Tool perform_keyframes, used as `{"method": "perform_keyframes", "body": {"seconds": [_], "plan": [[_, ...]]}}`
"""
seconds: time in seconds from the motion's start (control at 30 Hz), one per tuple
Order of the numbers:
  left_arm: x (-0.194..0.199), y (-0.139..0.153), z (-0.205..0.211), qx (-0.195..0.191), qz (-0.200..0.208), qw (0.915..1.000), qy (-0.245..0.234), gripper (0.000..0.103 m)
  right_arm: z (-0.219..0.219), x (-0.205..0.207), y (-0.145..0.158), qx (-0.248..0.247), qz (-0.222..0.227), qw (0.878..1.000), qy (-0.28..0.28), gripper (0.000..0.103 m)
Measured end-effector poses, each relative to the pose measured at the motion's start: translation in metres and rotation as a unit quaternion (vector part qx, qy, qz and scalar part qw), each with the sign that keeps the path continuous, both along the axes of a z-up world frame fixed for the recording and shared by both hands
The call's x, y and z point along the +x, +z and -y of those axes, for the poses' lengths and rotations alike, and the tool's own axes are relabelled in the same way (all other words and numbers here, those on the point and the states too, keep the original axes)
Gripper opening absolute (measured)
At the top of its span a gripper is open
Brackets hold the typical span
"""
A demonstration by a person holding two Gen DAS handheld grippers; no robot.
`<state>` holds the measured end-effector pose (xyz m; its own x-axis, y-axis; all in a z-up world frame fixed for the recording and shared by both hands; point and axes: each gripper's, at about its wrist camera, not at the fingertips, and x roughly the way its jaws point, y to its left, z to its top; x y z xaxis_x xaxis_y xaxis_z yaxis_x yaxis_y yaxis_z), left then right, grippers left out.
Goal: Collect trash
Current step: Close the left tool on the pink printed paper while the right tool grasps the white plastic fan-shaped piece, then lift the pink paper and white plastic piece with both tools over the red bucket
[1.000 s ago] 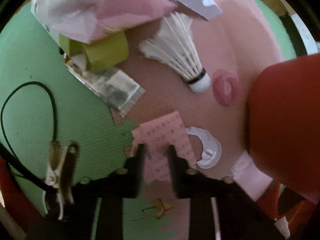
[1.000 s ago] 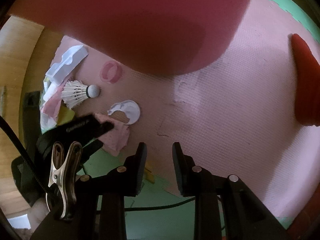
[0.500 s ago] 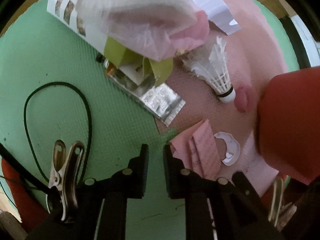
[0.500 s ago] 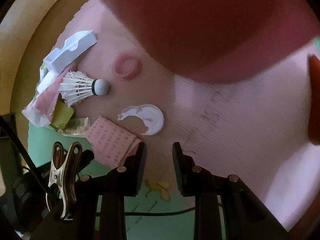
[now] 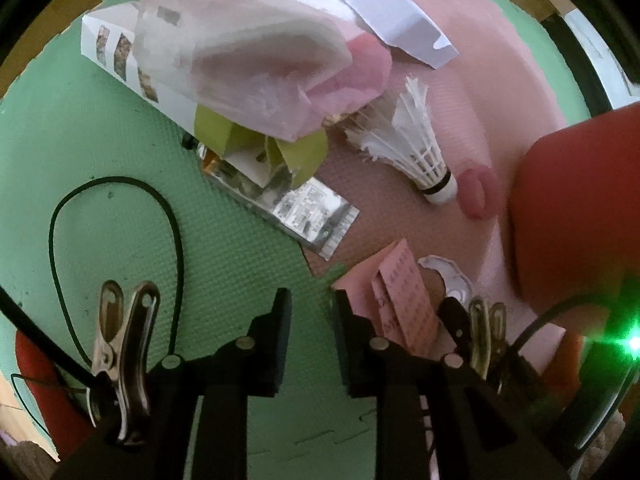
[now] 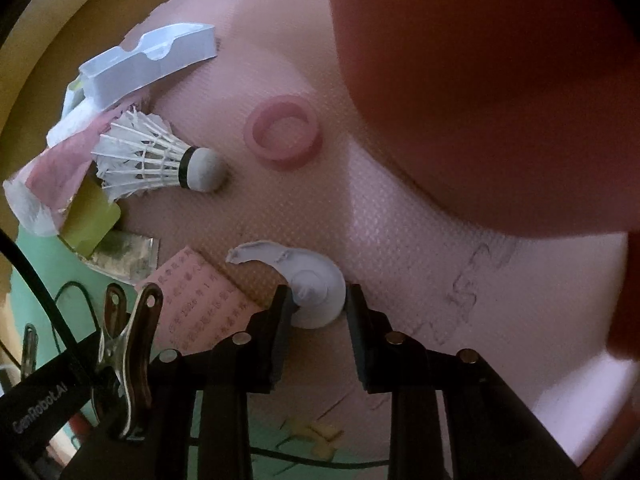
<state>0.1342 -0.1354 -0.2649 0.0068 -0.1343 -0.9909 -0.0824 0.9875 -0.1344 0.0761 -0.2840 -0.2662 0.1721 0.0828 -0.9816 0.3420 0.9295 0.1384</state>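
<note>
Pink foam floor mat (image 6: 400,216), joined to a green foam mat (image 5: 100,128), carries the litter, and a white feather shuttlecock (image 6: 156,160) lies among it. White lettering reading "GenRobot.AI" (image 6: 38,408) runs along a black gripper body at the lower left of the right wrist view. A pink paper slip (image 6: 200,300) printed with rows of small characters, too fine to read, lies below the shuttlecock, and faint pen scribbles (image 6: 472,272) mark the mat far to its lower right. A torn white plastic disc (image 6: 316,296) sits below the shuttlecock's cork, between the parted jaws of the right gripper (image 6: 318,304); whether they press it I cannot tell. A pink foam ring (image 6: 284,136) lies just beside the cork. A folded white card strip (image 6: 148,64), a crumpled clear plastic bag (image 5: 248,68), a yellow-green carton (image 6: 90,216) and a silver foil sachet (image 5: 304,208) crowd its feather end. A big red rounded object (image 6: 500,80) blocks the upper right. The left gripper (image 5: 306,296), over green mat, has just been opening its jaws, which grasp nothing.
</note>
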Motion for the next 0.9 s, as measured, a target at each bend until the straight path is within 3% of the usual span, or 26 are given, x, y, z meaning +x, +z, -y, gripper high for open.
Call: {"method": "perform_keyframes", "body": {"seconds": [0.07, 0.2, 0.37, 0.47, 0.6, 0.7, 0.9], "plan": [[-0.009, 0.007, 0.001, 0.001, 0.001, 1.0000, -0.003, 0.021, -0.002, -0.001, 0.001, -0.003, 0.003, 1.000, 0.011, 0.022], [-0.012, 0.009, 0.006, -0.002, 0.004, 1.0000, 0.000, 0.026, -0.003, -0.014, 0.002, -0.007, -0.010, 1.000, -0.004, 0.023], [-0.013, 0.004, 0.021, -0.012, 0.005, 0.9999, 0.010, 0.053, 0.013, -0.040, 0.003, -0.035, -0.031, 0.998, -0.033, 0.023], [-0.014, -0.001, 0.034, -0.021, -0.006, 0.9996, 0.019, 0.063, 0.031, -0.055, 0.003, -0.039, -0.044, 0.995, -0.078, 0.023], [-0.016, -0.009, 0.051, -0.033, -0.023, 0.9989, 0.025, 0.067, 0.052, -0.066, -0.003, 0.006, -0.053, 0.989, -0.137, 0.023], [-0.018, -0.006, 0.062, -0.040, -0.026, 0.9987, 0.021, 0.074, 0.055, -0.068, -0.004, 0.025, -0.051, 0.988, -0.147, 0.023], [-0.025, 0.024, 0.070, -0.034, 0.012, 0.9992, 0.014, 0.081, 0.070, -0.074, -0.007, 0.042, -0.048, 0.985, -0.158, 0.023]]}}
